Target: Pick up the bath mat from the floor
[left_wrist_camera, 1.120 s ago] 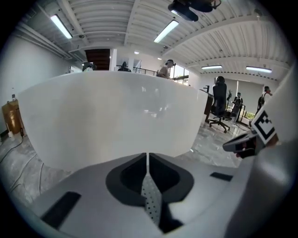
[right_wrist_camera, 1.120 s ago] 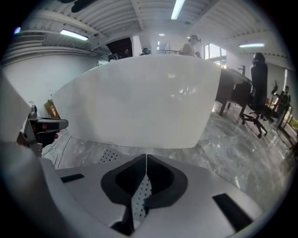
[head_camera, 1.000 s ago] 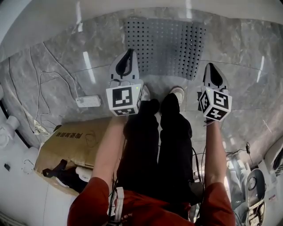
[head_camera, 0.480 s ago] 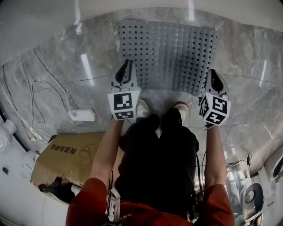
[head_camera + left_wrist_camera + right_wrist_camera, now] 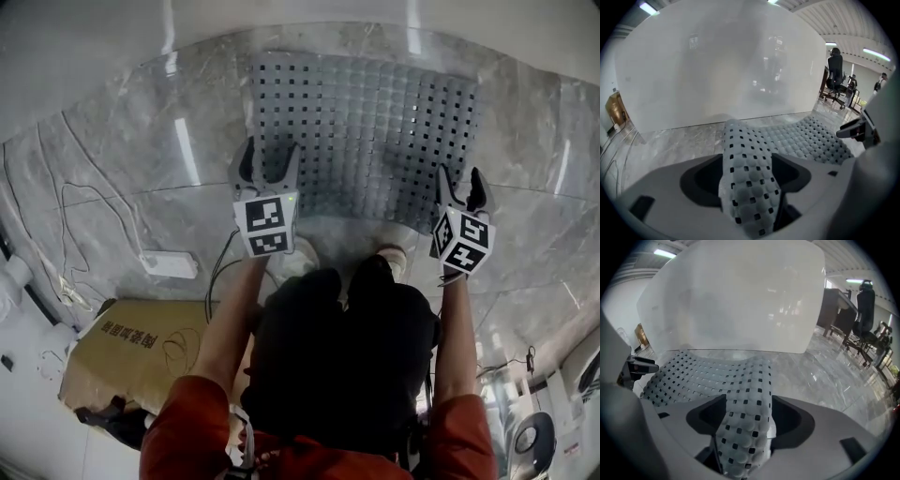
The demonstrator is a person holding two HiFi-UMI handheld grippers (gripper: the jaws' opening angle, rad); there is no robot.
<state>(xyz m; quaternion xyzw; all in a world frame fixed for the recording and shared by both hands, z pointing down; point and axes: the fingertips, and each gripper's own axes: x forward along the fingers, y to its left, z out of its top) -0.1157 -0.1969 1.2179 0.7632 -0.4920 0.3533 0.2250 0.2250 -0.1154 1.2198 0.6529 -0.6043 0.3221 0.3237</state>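
The grey bath mat [image 5: 375, 122], dotted with square holes, lies spread over the marble floor ahead of the person's feet. My left gripper [image 5: 267, 167] is at the mat's near left corner and its jaws are opening. A raised fold of the mat [image 5: 750, 187] runs between them, with dark gaps on both sides. My right gripper [image 5: 461, 187] is at the near right corner, its jaws opening too. A strip of the mat [image 5: 747, 427] lies loose in the gap between them.
A cardboard box [image 5: 141, 347] sits at the lower left, with a white power strip [image 5: 169, 265] and cables [image 5: 66, 202] on the floor beside it. The person's shoes [image 5: 389, 255] stand just behind the mat. A white panel [image 5: 722, 61] rises beyond it.
Both grippers have moved forward with the mat's near corners, and the mat now lies spread wider on the floor. Both pairs of jaws have gone from shut to spread apart.
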